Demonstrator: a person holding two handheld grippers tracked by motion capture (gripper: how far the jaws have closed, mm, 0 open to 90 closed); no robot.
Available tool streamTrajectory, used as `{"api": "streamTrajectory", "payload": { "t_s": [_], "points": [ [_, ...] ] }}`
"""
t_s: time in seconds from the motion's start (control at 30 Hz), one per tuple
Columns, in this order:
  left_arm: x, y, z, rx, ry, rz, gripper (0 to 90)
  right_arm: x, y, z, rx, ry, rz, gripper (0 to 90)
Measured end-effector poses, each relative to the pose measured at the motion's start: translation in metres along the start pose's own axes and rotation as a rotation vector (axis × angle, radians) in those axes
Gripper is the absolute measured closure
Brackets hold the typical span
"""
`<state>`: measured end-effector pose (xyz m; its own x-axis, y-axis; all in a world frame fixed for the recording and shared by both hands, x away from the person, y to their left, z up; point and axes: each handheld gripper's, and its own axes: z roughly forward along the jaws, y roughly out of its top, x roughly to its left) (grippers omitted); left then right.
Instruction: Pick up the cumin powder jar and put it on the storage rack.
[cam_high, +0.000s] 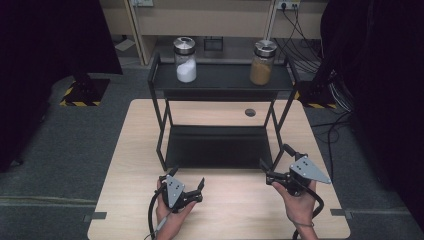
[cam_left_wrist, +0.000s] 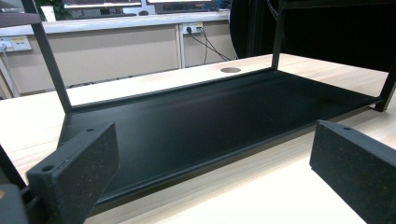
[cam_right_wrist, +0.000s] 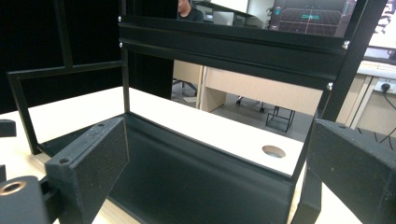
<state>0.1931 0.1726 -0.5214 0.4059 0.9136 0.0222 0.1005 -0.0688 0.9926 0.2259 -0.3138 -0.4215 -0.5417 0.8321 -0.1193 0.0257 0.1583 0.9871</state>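
Note:
A black two-tier metal rack (cam_high: 160, 107) stands on the light wooden table (cam_high: 125, 165). On its top shelf are two steel-lidded glass jars: one with white grains (cam_high: 185, 60) at the left, one with brown powder (cam_high: 262, 62) at the right. The lower shelf (cam_high: 217, 147) is bare, as the left gripper view (cam_left_wrist: 210, 112) and right gripper view (cam_right_wrist: 187, 172) also show. My left gripper (cam_high: 187, 178) is open just in front of the rack's left front leg, holding nothing (cam_left_wrist: 215, 172). My right gripper (cam_high: 275, 156) is open by the right front leg, holding nothing (cam_right_wrist: 219, 168).
A round cable hole (cam_high: 250, 112) lies in the table behind the rack. Cables (cam_high: 332, 95) trail on the floor at the right. A stand base with hazard tape (cam_high: 82, 92) sits on the floor at the left. Bare table surface spans between my two hands.

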Motion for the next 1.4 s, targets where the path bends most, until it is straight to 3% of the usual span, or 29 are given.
{"api": "streamTrajectory", "payload": {
  "t_s": [0.9,1.4],
  "points": [
    [0.000,0.000,0.000,0.001,0.001,0.005,0.4,0.002,-0.028,-0.009,0.058,0.005,0.054,5.9],
    [-0.001,0.000,0.000,0.001,0.001,0.005,0.5,0.006,-0.041,-0.008,0.112,0.019,0.057,5.9]
  ]
}}
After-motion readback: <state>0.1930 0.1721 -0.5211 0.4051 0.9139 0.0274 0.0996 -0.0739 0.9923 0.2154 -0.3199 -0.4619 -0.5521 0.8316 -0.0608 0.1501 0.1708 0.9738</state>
